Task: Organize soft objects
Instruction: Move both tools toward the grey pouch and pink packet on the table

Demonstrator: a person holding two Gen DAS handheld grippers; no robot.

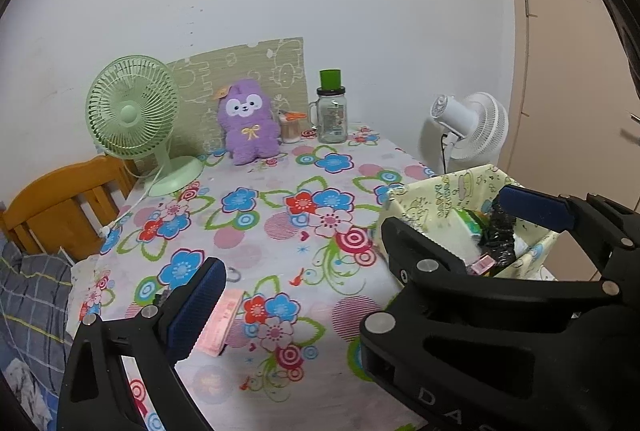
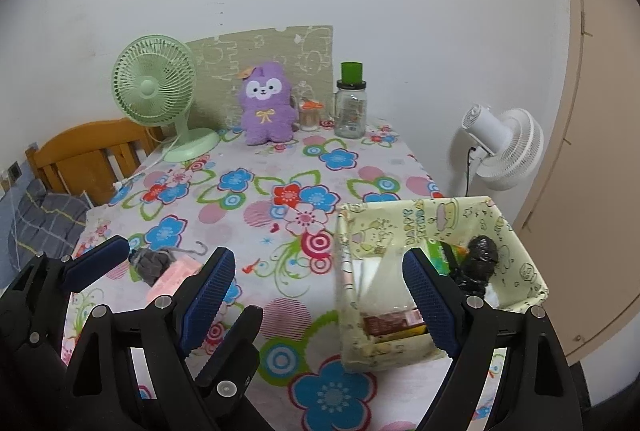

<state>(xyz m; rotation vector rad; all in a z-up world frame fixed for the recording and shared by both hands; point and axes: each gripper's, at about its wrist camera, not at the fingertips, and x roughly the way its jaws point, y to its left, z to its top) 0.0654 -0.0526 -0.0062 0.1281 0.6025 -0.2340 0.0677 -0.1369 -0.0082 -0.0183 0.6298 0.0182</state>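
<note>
- Here, in the left wrist view, the left gripper (image 1: 308, 283) hangs released over the flowered tabletop (image 1: 280, 167). Its blue left pad (image 1: 196, 311) sits just in front of a pink packet (image 1: 218, 327), and nothing is clamped.
- The right gripper (image 1: 448, 211) crosses in from the right, fingers spread, above a pale yellow fabric box (image 1: 412, 199) at the tabletop's right edge.
- Inside that box lie a green packet (image 1: 470, 225) and a crumpled black bag (image 1: 498, 237).
- A purple plush toy (image 1: 249, 121) sits upright at the far edge, leaning on a green printed mat (image 1: 240, 67) propped against the wall.
- The plush toy is between a green desk fan (image 1: 132, 107) and a glass jar (image 1: 332, 113) with a green lid. A white fan (image 1: 474, 127) stands off the tabletop's right side.
- In the right wrist view, the right gripper is wide open and empty. The box's near left wall falls between its fingers, but I cannot tell if a pad touches it.
- The left gripper shows at lower left with jaws apart.
- A grey cloth (image 2: 152, 265) on a small hanger lies on the tabletop, partly over the pink packet, seen between the left gripper's fingers but not pinched.
- A brown packet (image 2: 390, 323) lies low in the box.
</note>
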